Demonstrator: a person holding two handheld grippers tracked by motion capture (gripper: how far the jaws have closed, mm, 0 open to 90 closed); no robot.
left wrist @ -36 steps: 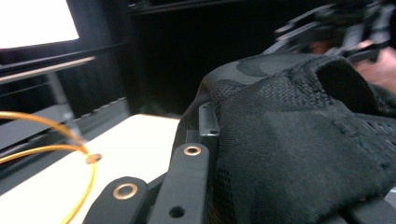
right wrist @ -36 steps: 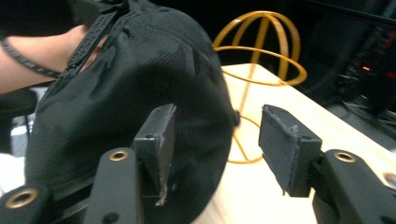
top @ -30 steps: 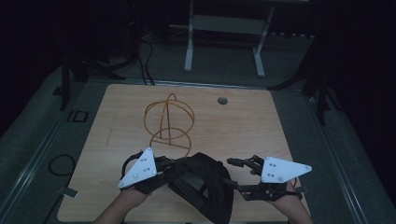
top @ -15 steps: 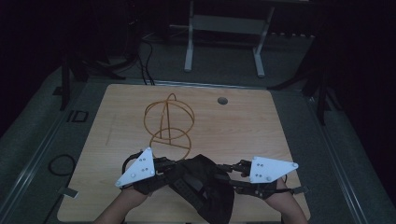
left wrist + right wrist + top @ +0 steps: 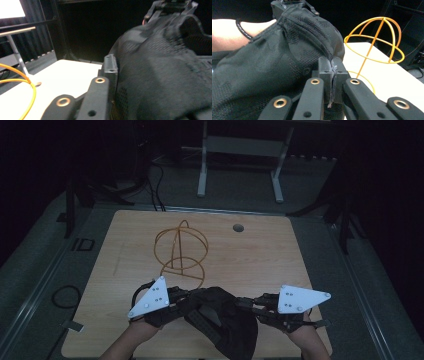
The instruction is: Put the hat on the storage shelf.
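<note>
A light wooden bench stands in a dark room on grey floor, a metal frame behind its far edge. At its near edge, the left tool and right tool are each clamped on a black cap, the right one having just closed on the fabric. A yellow wire hat stand sits near the bench's middle.

A light wooden desk stands in a dim room on grey floor. A white metal stand sits at the top centre of the frame, black cables trailing at upper left.
</note>
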